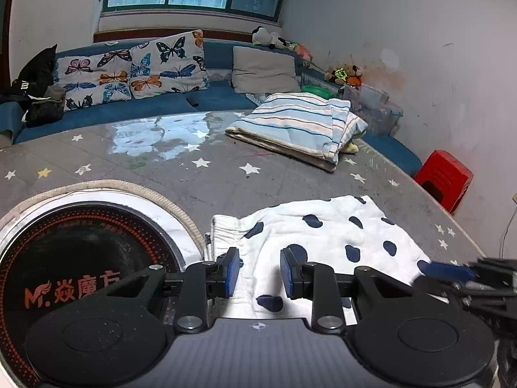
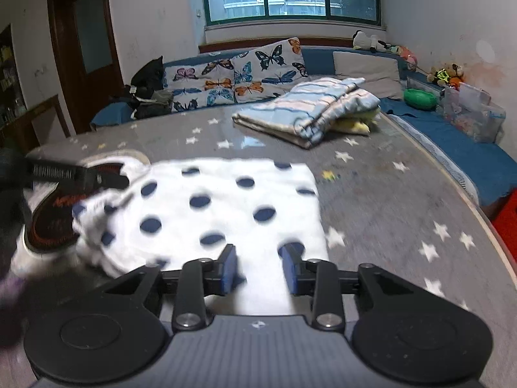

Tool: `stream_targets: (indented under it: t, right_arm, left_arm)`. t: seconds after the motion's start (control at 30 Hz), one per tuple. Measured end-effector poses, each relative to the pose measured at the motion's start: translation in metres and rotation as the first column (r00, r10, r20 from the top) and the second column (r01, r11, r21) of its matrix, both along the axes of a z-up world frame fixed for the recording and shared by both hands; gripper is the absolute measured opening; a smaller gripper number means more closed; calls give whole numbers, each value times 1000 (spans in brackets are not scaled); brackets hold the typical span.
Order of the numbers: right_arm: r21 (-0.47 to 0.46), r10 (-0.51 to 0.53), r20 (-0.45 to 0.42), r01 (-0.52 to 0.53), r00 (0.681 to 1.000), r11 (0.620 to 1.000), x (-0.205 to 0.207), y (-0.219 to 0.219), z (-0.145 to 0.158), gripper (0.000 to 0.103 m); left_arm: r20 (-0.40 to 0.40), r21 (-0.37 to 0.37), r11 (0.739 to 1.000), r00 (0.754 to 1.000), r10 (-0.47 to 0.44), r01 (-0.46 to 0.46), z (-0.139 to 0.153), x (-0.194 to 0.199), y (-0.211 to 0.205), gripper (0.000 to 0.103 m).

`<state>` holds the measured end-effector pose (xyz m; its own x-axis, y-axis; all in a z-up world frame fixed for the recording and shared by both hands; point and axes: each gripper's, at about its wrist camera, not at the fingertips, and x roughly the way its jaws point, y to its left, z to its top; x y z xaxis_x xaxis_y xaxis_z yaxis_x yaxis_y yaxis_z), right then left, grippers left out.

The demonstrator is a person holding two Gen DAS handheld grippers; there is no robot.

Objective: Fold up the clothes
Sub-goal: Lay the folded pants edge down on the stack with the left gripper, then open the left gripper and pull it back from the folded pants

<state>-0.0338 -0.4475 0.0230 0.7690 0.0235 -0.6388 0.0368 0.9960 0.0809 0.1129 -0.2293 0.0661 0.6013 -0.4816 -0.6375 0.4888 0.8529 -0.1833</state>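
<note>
Polka-dot garment [image 1: 326,242] on the star-patterned table [image 1: 226,181], waistband end beside the round cooktop [image 1: 80,258]: left gripper [image 1: 260,271] and right gripper [image 2: 258,270], both 2 jaw pairs narrowly parted and empty, hover over its near edge, long axis running left-right.

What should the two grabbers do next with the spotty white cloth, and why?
Probably close the left gripper on the spotty cloth. Its jaws stand apart over the bunched end by the round black cooktop, and the right gripper also looks open over the near edge. Nothing seems pinched yet, so no fold can start.
</note>
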Motion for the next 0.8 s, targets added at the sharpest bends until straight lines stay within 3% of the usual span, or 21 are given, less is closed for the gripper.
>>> stream_targets:
  t: [0.23, 0.37, 0.43, 0.67, 0.8]
  right_arm:
    - [-117, -2, 5, 3, 1000, 993, -26, 8, -6, 38]
    - [-94, 7, 47, -2, 999, 996, -26, 15, 0, 40]
    - [-71, 27, 51, -23, 998, 997, -22, 20, 0, 52]
    - [-82, 38, 42, -35, 998, 996, -24, 36, -9, 56]
    - [-77, 30, 52, -26, 998, 997, -29, 40, -6, 70]
  left_arm:
    - [17, 11, 1000, 1000, 5, -5, -1, -9, 7, 32]
    - [17, 21, 1000, 1000, 9, -10, -2, -17, 10, 38]
    - [17, 25, 1000, 1000, 10, -11, -2, -21, 12, 40]
    - [7, 40, 999, 1000, 14, -15, -5, -35, 20, 49]
    - [-9, 55, 998, 1000, 19, -19, -9, -42, 24, 57]
